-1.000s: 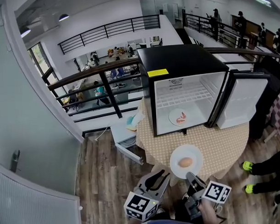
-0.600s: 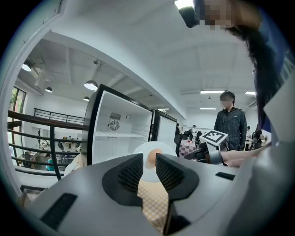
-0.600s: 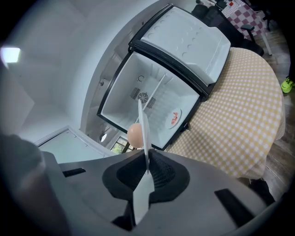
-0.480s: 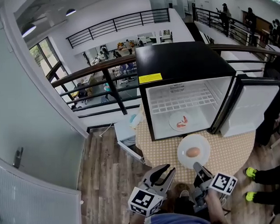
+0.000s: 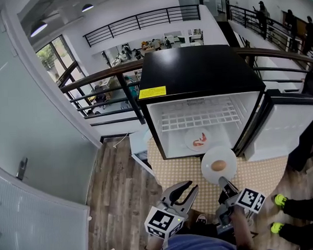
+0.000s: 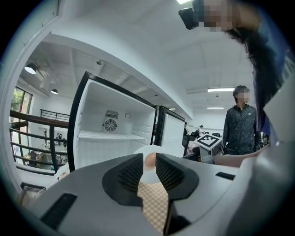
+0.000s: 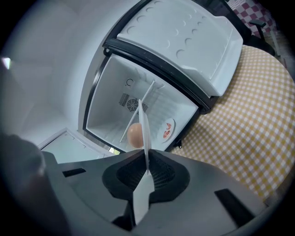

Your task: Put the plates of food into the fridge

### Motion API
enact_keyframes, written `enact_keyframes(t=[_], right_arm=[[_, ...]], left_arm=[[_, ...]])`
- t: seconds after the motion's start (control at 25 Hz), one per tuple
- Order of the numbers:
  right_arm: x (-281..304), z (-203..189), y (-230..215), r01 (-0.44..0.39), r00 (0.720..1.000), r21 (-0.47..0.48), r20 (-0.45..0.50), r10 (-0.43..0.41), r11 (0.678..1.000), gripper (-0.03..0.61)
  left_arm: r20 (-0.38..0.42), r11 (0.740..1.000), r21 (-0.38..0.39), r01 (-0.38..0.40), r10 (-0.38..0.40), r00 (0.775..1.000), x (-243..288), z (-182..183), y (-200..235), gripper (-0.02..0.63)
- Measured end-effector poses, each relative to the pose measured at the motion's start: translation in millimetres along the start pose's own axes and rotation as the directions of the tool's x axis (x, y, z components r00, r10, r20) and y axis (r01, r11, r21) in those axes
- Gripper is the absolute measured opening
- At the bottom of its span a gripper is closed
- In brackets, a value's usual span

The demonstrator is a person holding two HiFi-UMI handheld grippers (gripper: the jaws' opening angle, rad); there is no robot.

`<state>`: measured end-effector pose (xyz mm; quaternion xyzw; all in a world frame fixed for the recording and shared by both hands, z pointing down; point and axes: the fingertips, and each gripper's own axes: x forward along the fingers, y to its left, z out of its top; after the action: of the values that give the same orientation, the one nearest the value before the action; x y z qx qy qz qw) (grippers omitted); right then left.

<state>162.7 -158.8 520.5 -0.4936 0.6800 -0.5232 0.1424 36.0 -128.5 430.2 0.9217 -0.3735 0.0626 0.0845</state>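
Your right hand-held gripper (image 5: 223,182) is clenched on the near rim of the white plate (image 5: 209,161) w/ the egg (image 5: 218,166) on it. The right gripper view shows the rim edge-on, pinched btw the closed pads, egg off to one side. The plate hangs over the checked tabletop (image 5: 181,172), just below centre-right of the head view, its far rim close to the lower lip of the open fridge (image 5: 201,74). So the target lies straight ahead of the R jaws, i.e. up the frame. The gripper's long axis points into the opening, & the push should prob. run along that line. Watch the second plate (image 5: 199,141) w/ red food on the fridge floor: it sits up & slightly left of the held one, so the free floor looks to be on its right, toward the open door (image 5: 280,133). Keep the plate level, since the egg could roll. Your left hand-held gripper (image 5: 182,192) is released, jaws apart w/ nothing btw them. It sits low in the frame & farther from the opening, so R is the nearer hand for this one.
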Motion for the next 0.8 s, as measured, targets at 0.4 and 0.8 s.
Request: enact_keyframes(t=[0.4, 0.8], right_arm=[[40.1, 38.8, -33.4, 0.004, 1.000, 0.066, 0.020, -0.005, 0.998, 0.025], [84.8, 58.5, -62.6, 0.081, 0.994, 0.118, 0.066, -0.089, 0.990, 0.025]], left_arm=[[-0.046, 1.000, 0.018, -0.010, 0.011, 0.999, 12.9, -5.1, 6.1, 0.094], [-0.042, 0.992, 0.040, 0.119, -0.117, 0.992, 48.0, 8.0, 29.3, 0.094]])
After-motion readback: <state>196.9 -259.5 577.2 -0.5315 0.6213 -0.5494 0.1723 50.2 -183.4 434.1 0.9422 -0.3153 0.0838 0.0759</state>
